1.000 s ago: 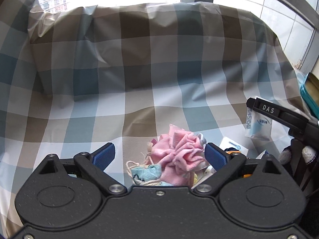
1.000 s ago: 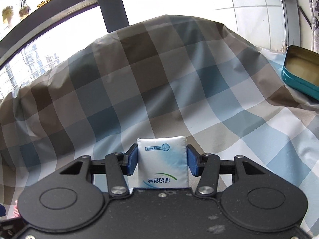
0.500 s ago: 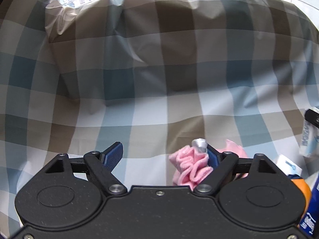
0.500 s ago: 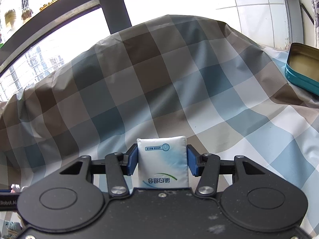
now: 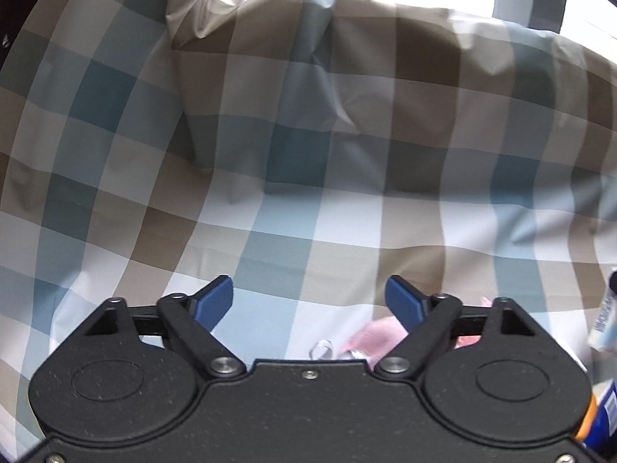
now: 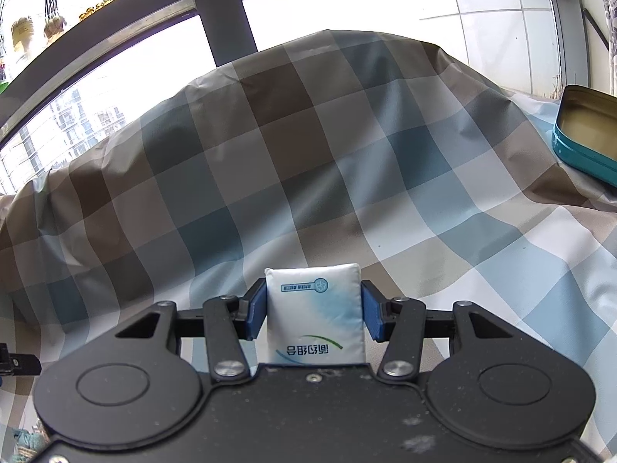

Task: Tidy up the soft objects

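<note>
My left gripper is open and empty over the checked cloth. A pink soft cloth lies just below and behind its right finger, mostly hidden by the gripper body. My right gripper is shut on a white and blue tissue pack, held upright above the checked cloth. The same pack shows at the right edge of the left wrist view.
An open teal tin sits on the cloth at the far right. A blue and orange item lies at the lower right of the left wrist view. A window frame stands behind the draped cloth.
My left gripper has swung left, so the pink cloth slid from between its fingers to below the right finger. The right gripper kept hold of the tissue pack and shifted slightly.
</note>
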Tool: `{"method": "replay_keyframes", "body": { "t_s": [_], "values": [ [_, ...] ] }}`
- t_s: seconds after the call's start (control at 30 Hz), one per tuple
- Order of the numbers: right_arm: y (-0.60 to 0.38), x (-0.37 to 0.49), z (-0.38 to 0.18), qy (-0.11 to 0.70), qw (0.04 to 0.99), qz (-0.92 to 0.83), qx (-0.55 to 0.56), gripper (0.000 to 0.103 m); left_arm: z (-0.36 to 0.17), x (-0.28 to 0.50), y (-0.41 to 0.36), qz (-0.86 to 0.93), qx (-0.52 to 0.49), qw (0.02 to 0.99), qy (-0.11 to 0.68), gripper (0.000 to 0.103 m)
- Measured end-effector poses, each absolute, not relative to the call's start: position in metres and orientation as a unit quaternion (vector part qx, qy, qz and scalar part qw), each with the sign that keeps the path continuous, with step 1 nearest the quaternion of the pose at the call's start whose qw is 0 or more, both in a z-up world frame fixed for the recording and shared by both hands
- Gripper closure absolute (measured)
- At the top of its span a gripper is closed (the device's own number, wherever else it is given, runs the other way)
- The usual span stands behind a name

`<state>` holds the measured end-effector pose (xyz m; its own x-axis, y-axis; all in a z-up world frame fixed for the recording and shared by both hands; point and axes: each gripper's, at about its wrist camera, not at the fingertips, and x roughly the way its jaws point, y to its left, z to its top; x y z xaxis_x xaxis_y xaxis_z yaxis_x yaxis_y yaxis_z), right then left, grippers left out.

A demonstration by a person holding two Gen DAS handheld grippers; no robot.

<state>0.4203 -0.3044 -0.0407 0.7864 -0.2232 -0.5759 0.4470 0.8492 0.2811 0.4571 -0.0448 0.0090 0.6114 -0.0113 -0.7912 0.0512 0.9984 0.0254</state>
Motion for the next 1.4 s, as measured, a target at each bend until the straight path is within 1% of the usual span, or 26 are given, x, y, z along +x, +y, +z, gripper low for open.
{"method": "replay_keyframes", "body": {
  "t_s": [0.1, 0.33, 0.5, 0.77, 0.83, 0.87, 0.93, 1.0, 1.1, 1.23, 1.4],
  "values": [
    [-0.304, 0.420, -0.041, 0.271, 0.922, -0.182, 0.206, 0.053, 0.010, 0.453, -0.063, -0.049, 0.042, 0.890, 0.452, 0.007],
    [-0.304, 0.420, -0.040, 0.271, 0.922, -0.183, 0.206, 0.053, -0.012, 0.457, -0.082, -0.096, 0.039, 0.860, 0.500, 0.008],
    [-0.303, 0.420, -0.040, 0.271, 0.922, -0.184, 0.205, 0.053, -0.025, 0.456, -0.092, -0.107, 0.070, 0.851, 0.509, 0.007],
    [-0.303, 0.420, -0.040, 0.271, 0.923, -0.184, 0.204, 0.053, -0.040, 0.462, -0.094, -0.116, 0.064, 0.840, 0.526, 0.008],
    [-0.303, 0.421, -0.040, 0.270, 0.923, -0.183, 0.205, 0.053, -0.041, 0.462, -0.094, -0.121, 0.062, 0.839, 0.527, 0.012],
    [-0.304, 0.420, -0.040, 0.270, 0.923, -0.183, 0.205, 0.053, -0.041, 0.462, -0.093, -0.123, 0.059, 0.839, 0.527, 0.018],
    [-0.304, 0.420, -0.040, 0.269, 0.923, -0.182, 0.206, 0.053, -0.041, 0.462, -0.091, -0.129, 0.048, 0.840, 0.525, 0.026],
    [-0.304, 0.419, -0.040, 0.266, 0.924, -0.182, 0.207, 0.053, -0.038, 0.460, -0.088, -0.130, 0.040, 0.846, 0.515, 0.032],
    [-0.304, 0.417, -0.040, 0.263, 0.925, -0.181, 0.207, 0.053, -0.034, 0.456, -0.083, -0.128, 0.025, 0.857, 0.498, 0.035],
    [-0.303, 0.416, -0.039, 0.259, 0.926, -0.182, 0.205, 0.053, -0.020, 0.449, -0.076, -0.120, 0.008, 0.878, 0.464, 0.036],
    [-0.301, 0.414, -0.038, 0.253, 0.928, -0.183, 0.202, 0.053, 0.009, 0.432, -0.063, -0.108, -0.019, 0.902, 0.418, 0.036]
  ]
}}
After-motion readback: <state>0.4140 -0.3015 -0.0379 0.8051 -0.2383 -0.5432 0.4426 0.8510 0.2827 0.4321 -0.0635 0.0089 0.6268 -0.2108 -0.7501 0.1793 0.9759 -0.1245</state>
